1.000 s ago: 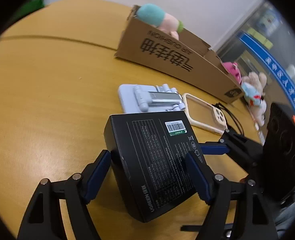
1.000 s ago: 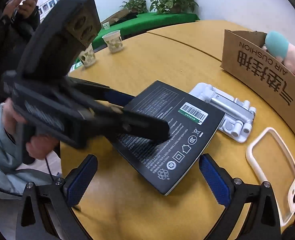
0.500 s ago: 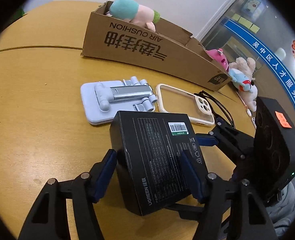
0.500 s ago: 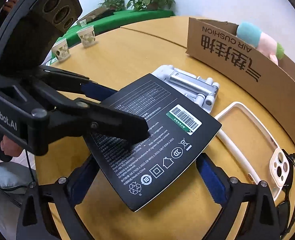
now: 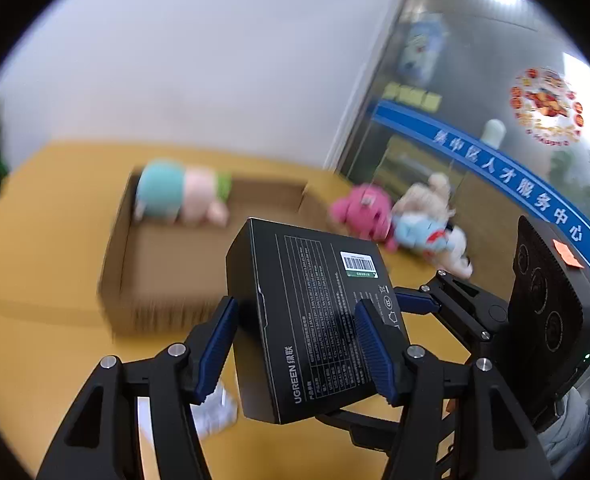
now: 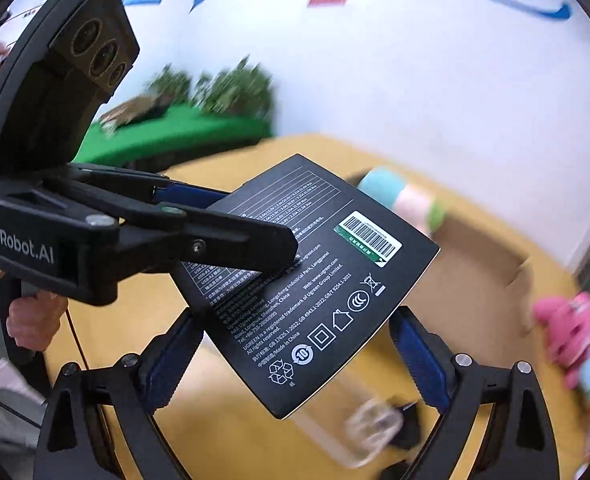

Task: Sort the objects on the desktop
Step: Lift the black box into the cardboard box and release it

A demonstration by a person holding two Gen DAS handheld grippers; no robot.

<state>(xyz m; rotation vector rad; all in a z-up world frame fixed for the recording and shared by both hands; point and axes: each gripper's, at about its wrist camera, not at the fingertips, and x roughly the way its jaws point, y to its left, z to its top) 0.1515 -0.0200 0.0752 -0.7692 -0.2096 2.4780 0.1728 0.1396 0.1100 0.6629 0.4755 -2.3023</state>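
Observation:
A flat black UGREEN box (image 5: 309,320) with a barcode label is held in the air above the yellow table. My left gripper (image 5: 295,352) is shut on its two side edges. My right gripper (image 6: 295,356) is shut on it from the other side, blue pads at its edges; the box also shows in the right wrist view (image 6: 315,280). The left gripper's body (image 6: 95,216) crosses the right view. An open cardboard box (image 5: 199,256) with a teal and pink plush toy (image 5: 183,196) inside lies beyond the held box.
Pink, blue and cream plush toys (image 5: 407,220) lie on the table right of the cardboard box. A clear phone case (image 6: 355,420) and a dark cord lie on the table below. A white stand (image 5: 215,412) shows partly under the left fingers. Green planter at the back.
Both grippers have lifted the black box off the table and tilted up toward the cardboard box. The stand and phone case have dropped low in view.

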